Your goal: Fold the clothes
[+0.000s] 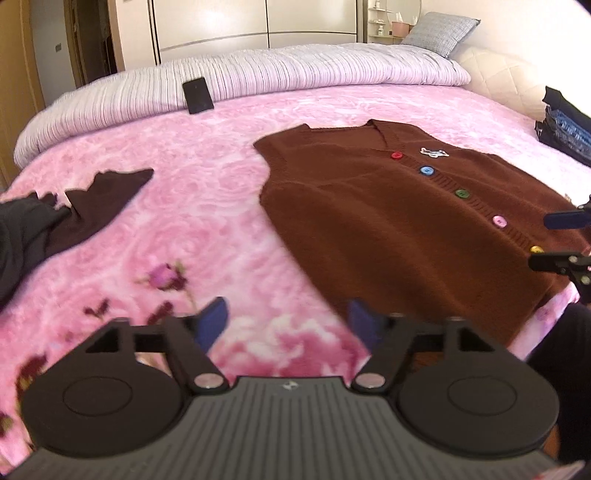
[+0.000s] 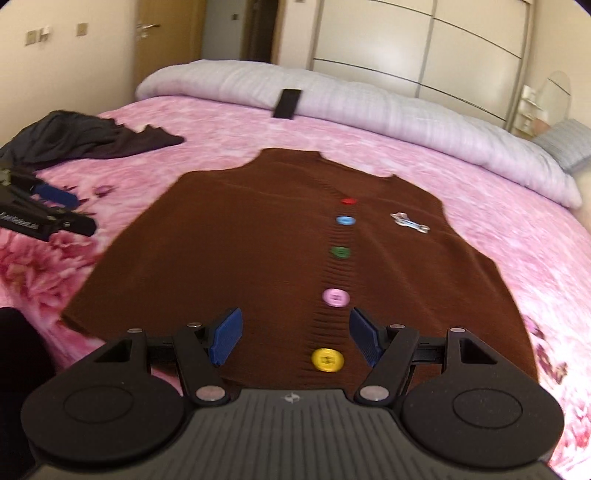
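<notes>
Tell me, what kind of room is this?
Most likely a bedroom in a home. A wide bed with a pink floral blanket fills the view, a pillow lies at its far end, and a tall wardrobe stands behind it.

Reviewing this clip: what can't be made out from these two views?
- Vest hem: right wrist view, hidden behind the right claw.
- Dark clothes: left wrist view, cut off by the left edge; what garment, unclear.
- Folded stack: left wrist view, cut off by the right edge.
- Vest badge: right wrist view, too blurred to read.
- Shelf items: left wrist view, too small.
</notes>
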Demonstrator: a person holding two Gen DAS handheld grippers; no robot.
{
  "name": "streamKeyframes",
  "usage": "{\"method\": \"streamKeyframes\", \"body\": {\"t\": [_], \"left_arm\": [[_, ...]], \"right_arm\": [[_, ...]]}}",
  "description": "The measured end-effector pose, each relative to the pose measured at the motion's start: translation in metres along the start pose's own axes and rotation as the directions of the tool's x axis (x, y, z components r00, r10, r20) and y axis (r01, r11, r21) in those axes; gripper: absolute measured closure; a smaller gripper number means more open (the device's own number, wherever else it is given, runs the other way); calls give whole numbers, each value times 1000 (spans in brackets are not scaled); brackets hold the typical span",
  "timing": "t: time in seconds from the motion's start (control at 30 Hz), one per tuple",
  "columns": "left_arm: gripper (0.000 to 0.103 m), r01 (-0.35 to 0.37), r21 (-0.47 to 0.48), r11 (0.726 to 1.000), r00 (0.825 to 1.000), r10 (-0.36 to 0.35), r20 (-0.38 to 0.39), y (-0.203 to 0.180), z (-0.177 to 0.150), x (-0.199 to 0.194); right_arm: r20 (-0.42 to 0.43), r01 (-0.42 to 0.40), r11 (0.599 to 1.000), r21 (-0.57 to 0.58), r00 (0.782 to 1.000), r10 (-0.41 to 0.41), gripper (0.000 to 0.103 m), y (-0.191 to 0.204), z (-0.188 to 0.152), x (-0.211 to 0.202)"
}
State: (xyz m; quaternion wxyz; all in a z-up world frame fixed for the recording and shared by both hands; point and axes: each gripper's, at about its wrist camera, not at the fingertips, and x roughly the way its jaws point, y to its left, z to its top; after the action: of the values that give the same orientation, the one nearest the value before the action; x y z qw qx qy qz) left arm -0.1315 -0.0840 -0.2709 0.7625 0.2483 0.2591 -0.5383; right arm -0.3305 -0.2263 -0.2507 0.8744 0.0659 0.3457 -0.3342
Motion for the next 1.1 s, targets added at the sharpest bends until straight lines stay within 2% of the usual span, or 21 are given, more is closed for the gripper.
{"method": "streamKeyframes", "body": {"t": [0.1,0.2,0.33,0.43,0.57,0.67,0.8,0.87,0.93,1.03,1.1], "left_arm": [[11,-33,94,995,999,31,22,9,3,1],[4,-72,201,977,997,64,45,20,9,3],[1,-100,307,946,994,84,65,31,15,9],[1,-107,354,929,993,82,86,36,18,13],[1,-97,408,908,993,60,104,36,20,19],[1,-72,457,887,993,23,112,33,20,25],[1,-33,533,846,992,-35,117,29,22,38],[1,-38,593,804,990,-49,129,27,24,48],[1,-54,662,748,987,-59,147,25,26,58],[1,-97,766,636,980,-74,185,22,25,75],[5,-118,830,546,978,-82,193,19,24,87]], "right_arm": [[0,-47,998,-53,999,47,36,25,4,1],[6,-106,989,-107,994,107,36,54,9,1],[-1,-199,961,-191,979,203,37,97,16,6],[-12,-231,929,-290,971,238,40,130,17,8],[-33,-194,887,-420,980,199,46,159,13,18],[-62,-180,871,-457,983,171,51,162,11,26],[-72,-150,856,-494,989,132,65,157,6,31],[-61,-125,851,-510,992,109,74,154,4,32],[-58,-124,860,-495,992,110,94,149,5,32],[-45,-143,879,-455,989,138,96,139,11,28],[-32,-161,898,-411,986,162,96,131,16,24]]}}
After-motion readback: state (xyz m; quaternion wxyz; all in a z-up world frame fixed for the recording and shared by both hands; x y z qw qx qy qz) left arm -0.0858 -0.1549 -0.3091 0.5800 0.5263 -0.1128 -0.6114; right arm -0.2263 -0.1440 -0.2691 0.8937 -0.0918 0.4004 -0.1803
